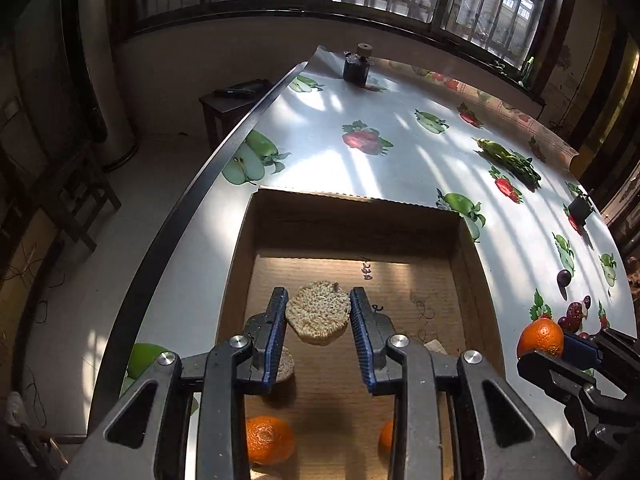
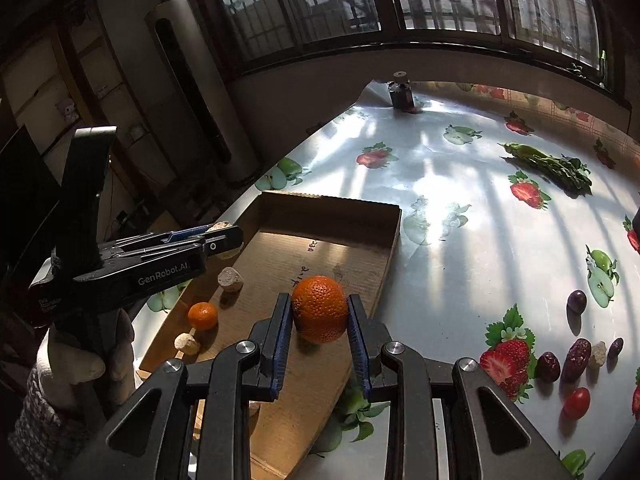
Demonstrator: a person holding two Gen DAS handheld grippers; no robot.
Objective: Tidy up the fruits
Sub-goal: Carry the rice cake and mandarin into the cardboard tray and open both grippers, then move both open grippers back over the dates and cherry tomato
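Observation:
My left gripper (image 1: 319,300) is shut on a beige ridged disc (image 1: 318,316) and hangs over a shallow cardboard tray (image 1: 320,196). On the tray floor lie a small orange (image 1: 268,440), part of another orange (image 1: 386,438) and a beige lump (image 1: 285,364). My right gripper (image 2: 319,300) is shut on a large orange (image 2: 320,308) above the tray's (image 2: 332,200) right side. In the right wrist view the left gripper (image 2: 230,238) reaches in from the left. Below it lie a small orange (image 2: 203,315) and beige lumps (image 2: 230,279). In the left wrist view, the right gripper (image 1: 568,344) shows at the right edge with its orange (image 1: 540,338).
The table (image 2: 460,184) wears a glossy fruit-print cloth. Leafy greens (image 2: 552,168) lie far right and a dark jar (image 2: 401,96) stands at the far edge. Dates (image 2: 576,358), a cherry tomato (image 2: 577,402) and a dark grape (image 2: 577,301) lie right of the tray. A gloved hand (image 2: 80,364) holds the left gripper.

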